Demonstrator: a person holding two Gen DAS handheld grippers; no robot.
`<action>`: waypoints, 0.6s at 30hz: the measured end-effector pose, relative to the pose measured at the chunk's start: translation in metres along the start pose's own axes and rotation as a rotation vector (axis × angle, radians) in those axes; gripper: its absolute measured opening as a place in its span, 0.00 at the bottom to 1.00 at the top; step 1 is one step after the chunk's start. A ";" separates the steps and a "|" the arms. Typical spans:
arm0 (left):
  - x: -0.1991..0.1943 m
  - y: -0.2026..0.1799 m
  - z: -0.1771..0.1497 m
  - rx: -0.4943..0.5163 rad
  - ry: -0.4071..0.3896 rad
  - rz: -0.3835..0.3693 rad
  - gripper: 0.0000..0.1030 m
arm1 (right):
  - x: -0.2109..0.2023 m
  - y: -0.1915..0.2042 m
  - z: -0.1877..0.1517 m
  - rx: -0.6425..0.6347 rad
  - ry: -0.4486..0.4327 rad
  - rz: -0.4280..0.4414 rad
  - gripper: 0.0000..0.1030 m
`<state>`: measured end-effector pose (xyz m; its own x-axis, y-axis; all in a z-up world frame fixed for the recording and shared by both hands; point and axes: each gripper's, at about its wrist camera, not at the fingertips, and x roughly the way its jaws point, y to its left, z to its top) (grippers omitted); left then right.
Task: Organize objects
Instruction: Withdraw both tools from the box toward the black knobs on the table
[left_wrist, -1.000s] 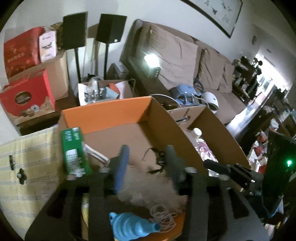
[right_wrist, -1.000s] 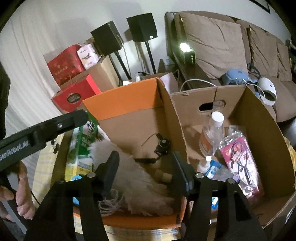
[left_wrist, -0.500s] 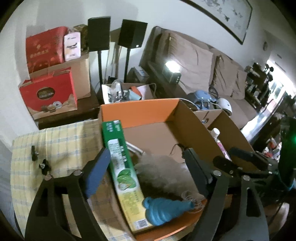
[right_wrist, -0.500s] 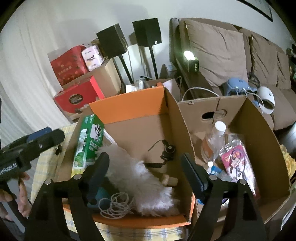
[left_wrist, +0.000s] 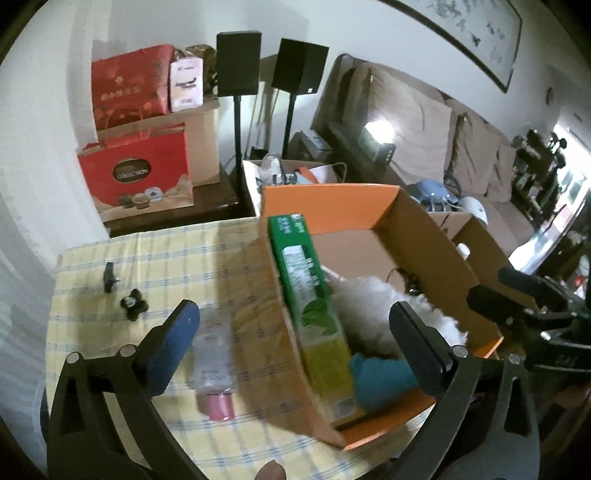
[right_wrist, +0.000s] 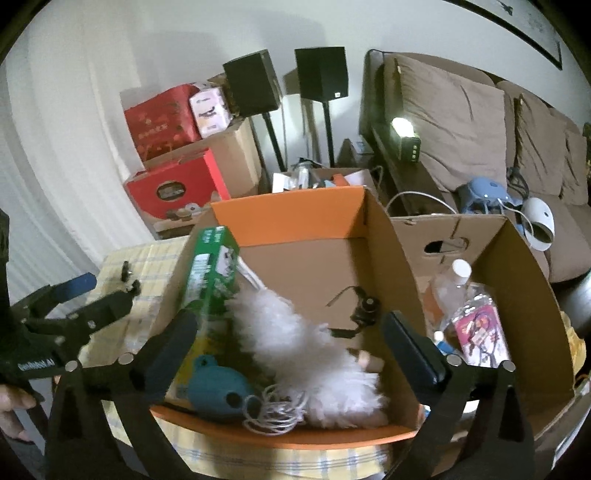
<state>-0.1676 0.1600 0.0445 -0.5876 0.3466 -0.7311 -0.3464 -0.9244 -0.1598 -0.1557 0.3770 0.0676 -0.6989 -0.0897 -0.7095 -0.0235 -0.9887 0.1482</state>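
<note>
An orange cardboard box (left_wrist: 332, 201) (right_wrist: 288, 218) stands on the checked tablecloth (left_wrist: 166, 258). It holds a green carton (left_wrist: 314, 306) (right_wrist: 210, 273), a white fluffy duster (right_wrist: 306, 347) (left_wrist: 373, 306), a teal object (right_wrist: 218, 387) (left_wrist: 380, 373), a coil of white cord (right_wrist: 277, 406) and a small black gadget (right_wrist: 364, 310). My left gripper (left_wrist: 295, 339) is open and empty, straddling the box's left wall. My right gripper (right_wrist: 288, 350) is open and empty above the box's front.
A clear bottle with a pink cap (left_wrist: 216, 369) lies on the cloth left of the box, near two small black knobs (left_wrist: 133, 302). A second brown box (right_wrist: 517, 280) with a bottle and packets stands to the right. Sofa, speakers and red boxes stand behind.
Both grippers have opened wide and drawn back from the box. The left one let go of the duster and swung left, bringing the tablecloth and bottle into view.
</note>
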 end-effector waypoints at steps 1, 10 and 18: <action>-0.001 0.003 -0.003 -0.007 0.001 0.004 1.00 | 0.000 0.003 0.000 -0.005 0.001 0.004 1.00; -0.024 0.038 -0.018 -0.056 -0.021 0.040 1.00 | 0.000 0.043 -0.006 -0.070 0.004 0.022 1.00; -0.049 0.065 -0.026 -0.089 -0.053 0.069 1.00 | -0.002 0.082 -0.010 -0.110 -0.010 0.047 1.00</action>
<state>-0.1422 0.0783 0.0530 -0.6467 0.2877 -0.7064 -0.2389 -0.9559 -0.1706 -0.1486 0.2946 0.0743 -0.7049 -0.1352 -0.6963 0.0877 -0.9907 0.1036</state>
